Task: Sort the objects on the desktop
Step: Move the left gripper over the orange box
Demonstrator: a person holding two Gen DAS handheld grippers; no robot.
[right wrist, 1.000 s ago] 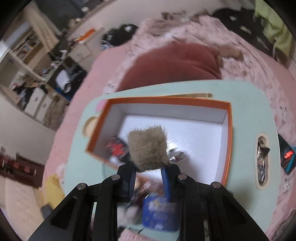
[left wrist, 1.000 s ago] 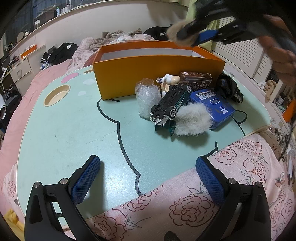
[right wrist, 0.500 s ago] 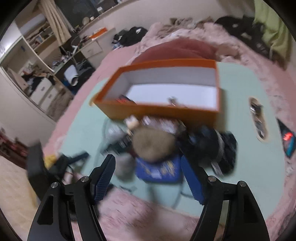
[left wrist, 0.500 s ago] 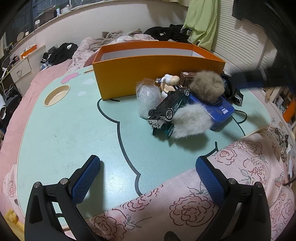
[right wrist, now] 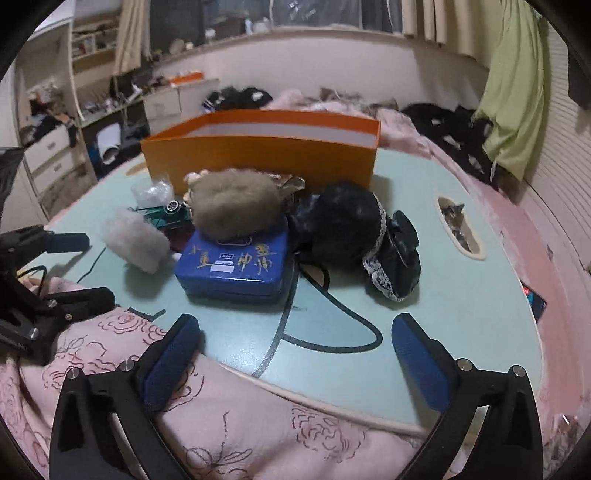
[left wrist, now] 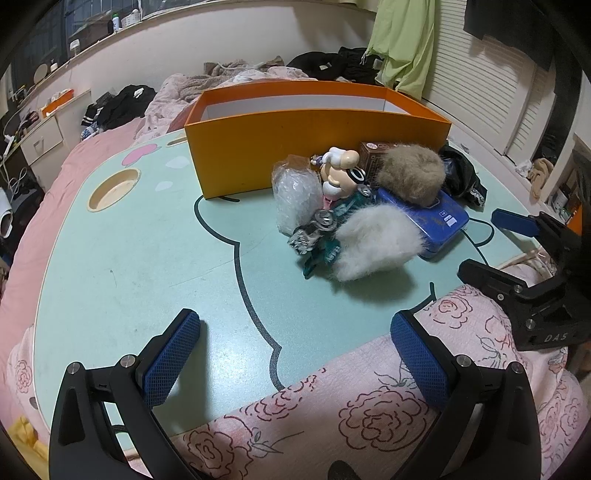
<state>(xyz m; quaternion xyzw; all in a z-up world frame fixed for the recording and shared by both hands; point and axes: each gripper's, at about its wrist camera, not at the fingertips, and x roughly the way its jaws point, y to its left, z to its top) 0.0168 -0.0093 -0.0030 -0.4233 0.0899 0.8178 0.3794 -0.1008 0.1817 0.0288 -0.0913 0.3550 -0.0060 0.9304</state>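
Bedroom, dim indoor light. Pale wall [right wrist: 332, 62] w/ long ledge [right wrist: 258, 33] holding bottles, clutter. Dark window [left wrist: 33, 40] above ledge, curtains [right wrist: 436, 18] at far end. White louvred doors [left wrist: 480, 85] on right, green cloth [left wrist: 402, 40] hanging beside. White drawer unit [right wrist: 51, 155] + open shelves [right wrist: 88, 40] left side. Pink bedding [left wrist: 44, 192], black clothes [left wrist: 118, 103] heaped on bed

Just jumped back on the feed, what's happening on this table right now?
A person is sorting clutter beside the orange box. Nothing is held: the right hand-held gripper has empty jaws that are opening, near the table's front edge. The brown fluffy ball sits on the blue tin, outside the box. The left hand-held gripper is open and empty, facing the pile.
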